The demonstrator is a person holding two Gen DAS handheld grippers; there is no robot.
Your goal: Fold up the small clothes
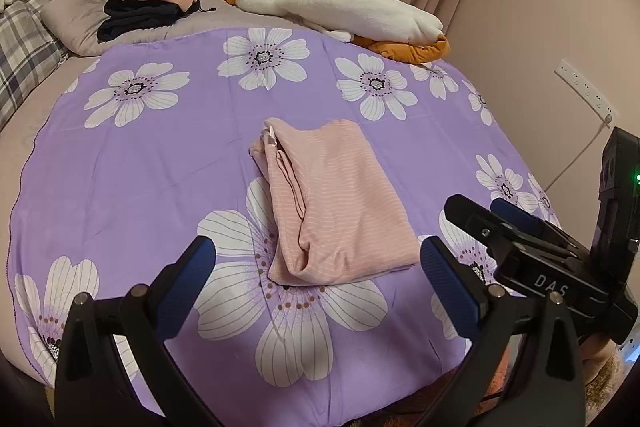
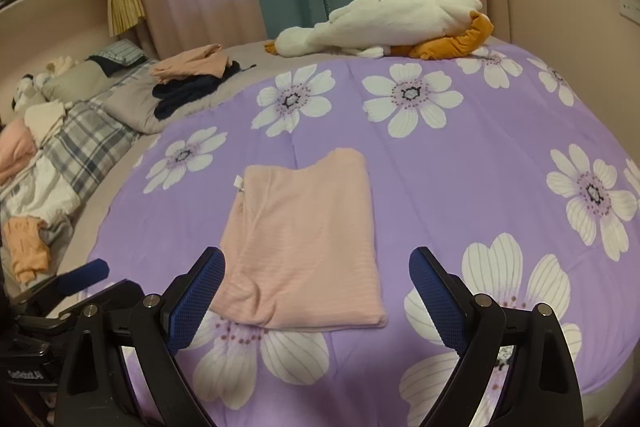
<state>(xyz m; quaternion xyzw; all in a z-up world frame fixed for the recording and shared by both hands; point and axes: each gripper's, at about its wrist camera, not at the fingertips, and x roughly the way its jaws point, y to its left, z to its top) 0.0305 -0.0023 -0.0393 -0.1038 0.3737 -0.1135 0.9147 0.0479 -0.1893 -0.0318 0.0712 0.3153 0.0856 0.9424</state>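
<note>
A pink striped garment (image 1: 332, 203) lies folded into a rectangle on the purple flowered sheet (image 1: 132, 183); it also shows in the right wrist view (image 2: 300, 243). My left gripper (image 1: 318, 267) is open and empty, hovering just in front of the garment's near edge. My right gripper (image 2: 318, 283) is open and empty, its jaws wide apart over the garment's near edge. The right gripper's body (image 1: 540, 247) shows at the right of the left wrist view, and the left gripper (image 2: 80, 277) shows at the lower left of the right wrist view.
A pile of folded pink and dark clothes (image 1: 152, 3) lies on a grey pillow at the back left. A white goose plush (image 1: 344, 7) lies at the back. Unfolded clothes (image 2: 24, 243) lie at the left by plaid bedding (image 2: 80, 151). A wall (image 1: 540, 27) stands at the right.
</note>
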